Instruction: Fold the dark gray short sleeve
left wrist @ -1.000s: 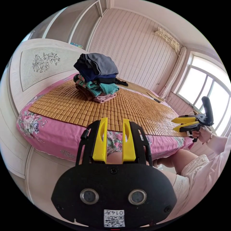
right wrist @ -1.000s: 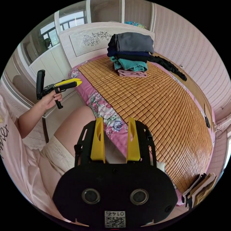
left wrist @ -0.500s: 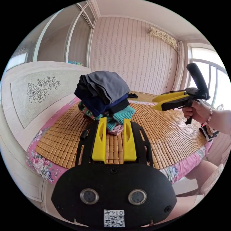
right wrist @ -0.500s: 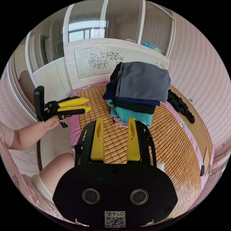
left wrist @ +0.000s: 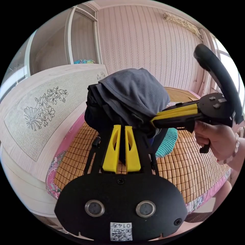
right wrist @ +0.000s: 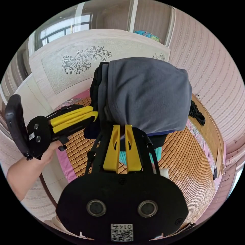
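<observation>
The bamboo mat [right wrist: 178,158] spread across the frame's lower right, with the pile of clothes [left wrist: 163,143] at centre. On top sat the dark gray short sleeve [right wrist: 148,92], bunched, not yet laid out; I judged the folding wholly ahead. My right gripper [right wrist: 122,130] and left gripper [left wrist: 121,130] had their jaws nearly together at its lower edge; whether cloth was pinched, I could not tell.
</observation>
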The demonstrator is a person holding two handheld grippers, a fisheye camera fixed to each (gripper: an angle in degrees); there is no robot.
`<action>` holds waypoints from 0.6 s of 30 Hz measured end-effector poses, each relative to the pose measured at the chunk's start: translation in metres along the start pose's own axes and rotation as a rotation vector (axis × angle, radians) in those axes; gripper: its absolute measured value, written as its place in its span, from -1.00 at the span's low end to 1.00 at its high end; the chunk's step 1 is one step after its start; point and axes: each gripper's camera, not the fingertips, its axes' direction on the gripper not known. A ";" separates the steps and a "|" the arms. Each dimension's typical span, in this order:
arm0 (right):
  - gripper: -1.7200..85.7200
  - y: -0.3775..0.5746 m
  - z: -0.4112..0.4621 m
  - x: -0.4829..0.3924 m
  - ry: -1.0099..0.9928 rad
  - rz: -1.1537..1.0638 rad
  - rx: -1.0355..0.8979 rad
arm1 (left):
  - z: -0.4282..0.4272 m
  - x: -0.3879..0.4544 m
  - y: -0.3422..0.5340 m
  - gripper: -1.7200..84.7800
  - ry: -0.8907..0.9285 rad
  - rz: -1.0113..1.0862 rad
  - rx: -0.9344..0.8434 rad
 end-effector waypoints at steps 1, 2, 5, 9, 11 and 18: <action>-0.92 0.005 -0.013 0.014 -0.012 -0.006 0.032 | -0.002 0.002 -0.002 -0.94 -0.005 -0.003 0.000; -0.93 0.011 -0.029 0.029 -0.015 -0.008 0.059 | -0.010 0.004 -0.007 -0.96 0.000 -0.013 0.020; -0.95 0.037 -0.086 0.075 -0.053 0.001 0.172 | -0.040 0.015 -0.016 -0.97 0.021 0.017 0.098; -0.95 0.081 -0.147 0.120 -0.114 0.077 0.237 | -0.058 0.033 -0.010 -0.92 0.057 0.010 0.047; -0.95 0.128 -0.172 0.136 -0.187 0.129 0.236 | -0.071 0.051 0.008 -0.84 0.142 0.006 0.061; -0.94 0.346 -0.145 0.153 -0.067 0.377 -0.096 | -0.091 0.191 0.110 -0.76 0.428 0.234 -0.110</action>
